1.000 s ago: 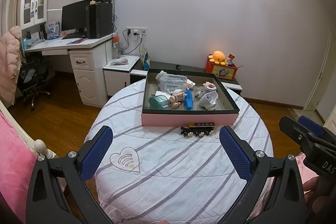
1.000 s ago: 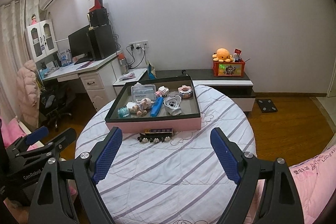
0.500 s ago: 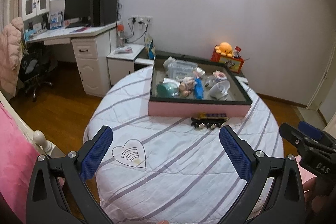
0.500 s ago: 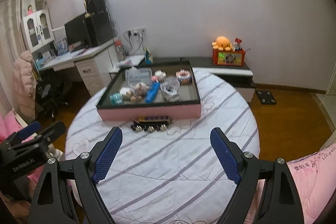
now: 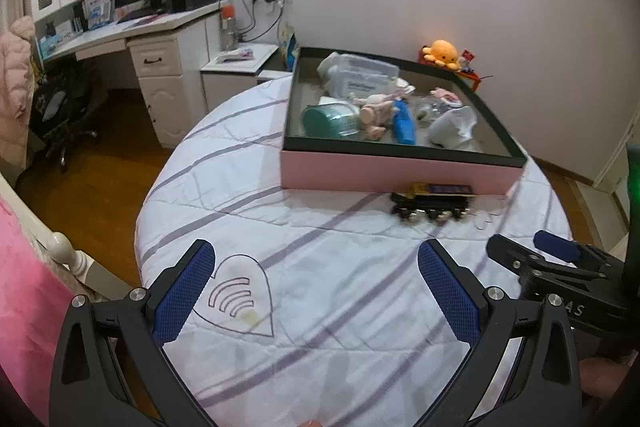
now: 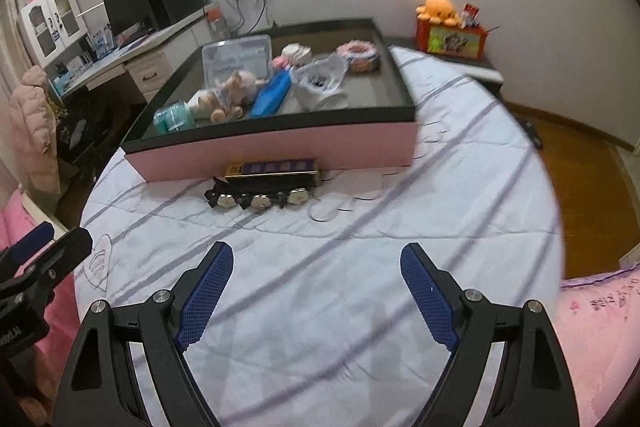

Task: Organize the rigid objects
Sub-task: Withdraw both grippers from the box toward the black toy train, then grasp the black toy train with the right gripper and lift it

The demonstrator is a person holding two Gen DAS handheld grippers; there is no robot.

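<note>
Right gripper (image 6: 316,291), spread and empty, faced the toy train (image 6: 266,187) lying crosswise on the bed (image 6: 360,307) against the pink tray (image 6: 280,143) | left gripper (image 5: 316,291), also spread, sat farther left

Rt gripper (image 6: 316,297) jaws apart, above bedspread (image 6: 360,247) nr pink tray (image 6: 272,147).

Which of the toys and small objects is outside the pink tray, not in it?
The yellow and blue toy train alone: it lies on the striped cover just in front of the pink tray; the rest sit inside.
</note>
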